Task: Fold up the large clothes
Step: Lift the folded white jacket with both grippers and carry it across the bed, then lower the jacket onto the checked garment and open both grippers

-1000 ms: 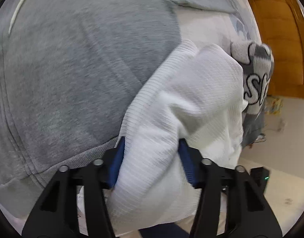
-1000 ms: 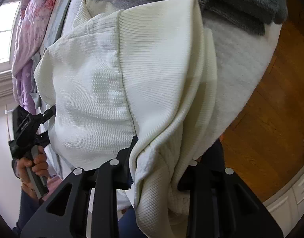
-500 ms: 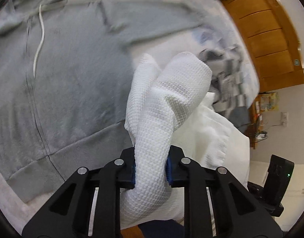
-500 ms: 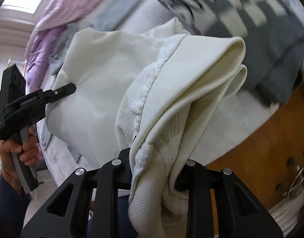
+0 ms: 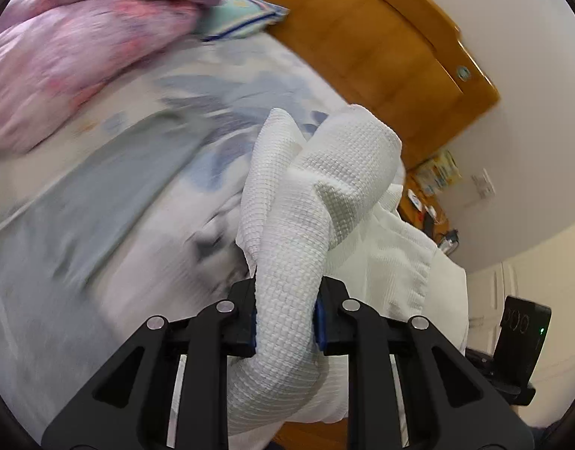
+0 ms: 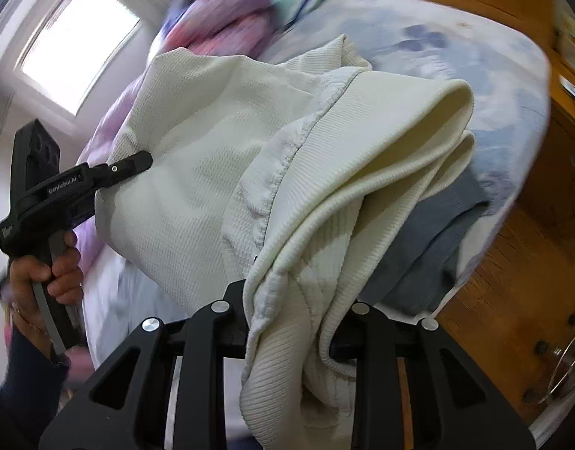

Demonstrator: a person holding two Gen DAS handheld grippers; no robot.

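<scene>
A white waffle-knit garment [image 5: 310,202] hangs bunched between both grippers, lifted above the bed. My left gripper [image 5: 287,311] is shut on one bunched edge of it. My right gripper [image 6: 287,318] is shut on its ribbed hem [image 6: 325,225]. The garment [image 6: 197,150] spreads leftward in the right wrist view to the left gripper's body [image 6: 62,187], held in a hand. A grey garment [image 5: 92,195] lies on the bed below, blurred; it also shows in the right wrist view [image 6: 437,240].
The bed [image 5: 62,318] has a pale blue-patterned sheet. A pink quilt [image 5: 81,45] and a pillow [image 5: 242,18] lie at its head by the wooden headboard [image 5: 381,56]. Wooden floor [image 6: 493,300] lies beside the bed, and a window [image 6: 77,33] is at the left.
Both grippers have lifted the white garment higher and swung toward the head of the bed. The left gripper closed on the fabric during the first half second. The grey hoodie has dropped out of the centre of view.
</scene>
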